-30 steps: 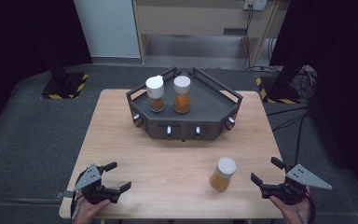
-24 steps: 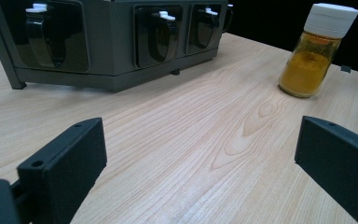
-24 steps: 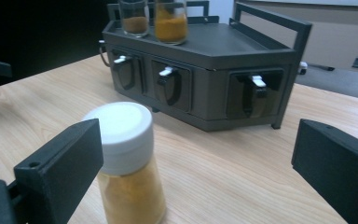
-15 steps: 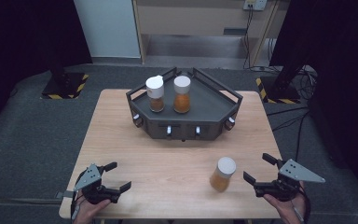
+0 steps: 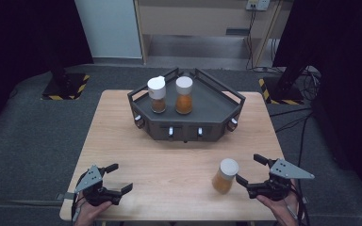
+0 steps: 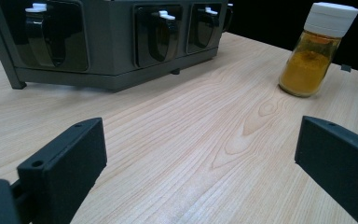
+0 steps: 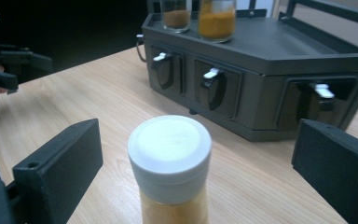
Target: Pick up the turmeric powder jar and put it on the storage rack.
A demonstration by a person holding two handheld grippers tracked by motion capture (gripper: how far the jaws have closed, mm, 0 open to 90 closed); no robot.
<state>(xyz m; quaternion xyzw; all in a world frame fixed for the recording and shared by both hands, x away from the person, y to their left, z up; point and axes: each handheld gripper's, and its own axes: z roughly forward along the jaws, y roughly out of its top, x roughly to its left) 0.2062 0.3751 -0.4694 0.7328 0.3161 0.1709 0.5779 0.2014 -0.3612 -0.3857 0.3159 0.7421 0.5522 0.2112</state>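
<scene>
A pale wooden worktop (image 5: 122, 141) stands on grey carpeted floor (image 5: 28, 132). Behind it are a light beige wall cabinet (image 5: 193, 19), dark curtains (image 5: 23, 37) at both sides, and yellow-black striped stand bases (image 5: 63, 87).

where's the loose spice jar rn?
High view: the spice jar stands on the table's front right, just left of the open right gripper, apart from the rack.

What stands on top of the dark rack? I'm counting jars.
Two white-capped jars stand on the rack: a brown-filled jar and an orange-filled jar. Its front compartments' contents are hidden.
</scene>
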